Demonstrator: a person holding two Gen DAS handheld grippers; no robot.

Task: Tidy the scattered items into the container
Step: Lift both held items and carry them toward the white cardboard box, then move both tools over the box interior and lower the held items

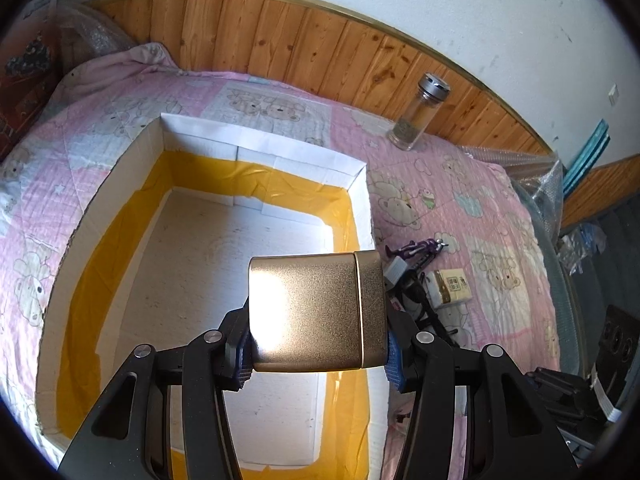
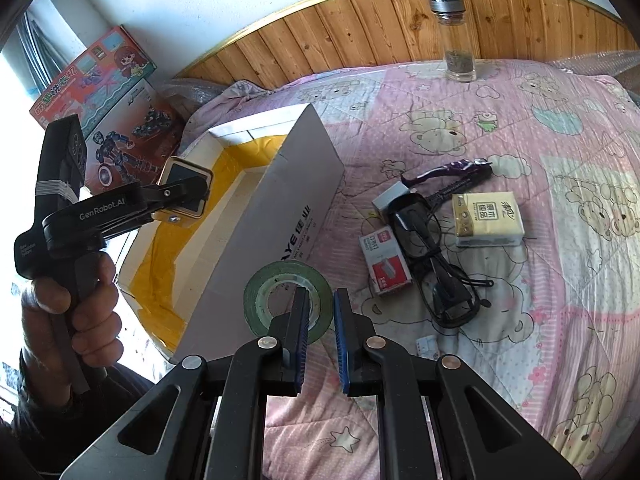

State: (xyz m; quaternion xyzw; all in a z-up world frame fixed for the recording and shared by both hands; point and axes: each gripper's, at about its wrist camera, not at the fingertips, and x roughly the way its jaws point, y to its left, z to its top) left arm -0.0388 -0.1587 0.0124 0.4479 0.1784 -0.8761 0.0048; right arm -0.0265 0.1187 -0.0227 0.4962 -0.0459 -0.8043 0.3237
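**Gold case poised over the open box**

Gold-coloured rectangular metal case [image 1: 318,314] sits clamped across its width in our left gripper [image 1: 316,356], whose fingers are spread wide to span it. We hold it above the white cardboard box lined with yellow tape [image 1: 260,148], over the bare floor toward the box's right wall. We judge the step in hand to be the drop: the next move calls for lowering the case a little and opening the fingers.

Our right gripper [image 2: 322,336] is closed most of the way on the wall of a green roll of clear tape [image 2: 289,300], one finger through its core and one outside; contact looks likely, though we cannot be certain the grip is firm. The roll is held just outside the box's near wall.

At 2 o'clock from the roll, on the pink bear-print quilt [image 2: 520,320], lie black glasses [image 2: 436,264], a red-and-white staples box [image 2: 384,262], a yellow tissue pack [image 2: 488,218] and a purple-handled tool [image 2: 452,170]. A glass jar [image 2: 456,40] stands at 12 o'clock by the wooden panelling.

The box interior offers ample room; its tall right wall is the edge to clear.
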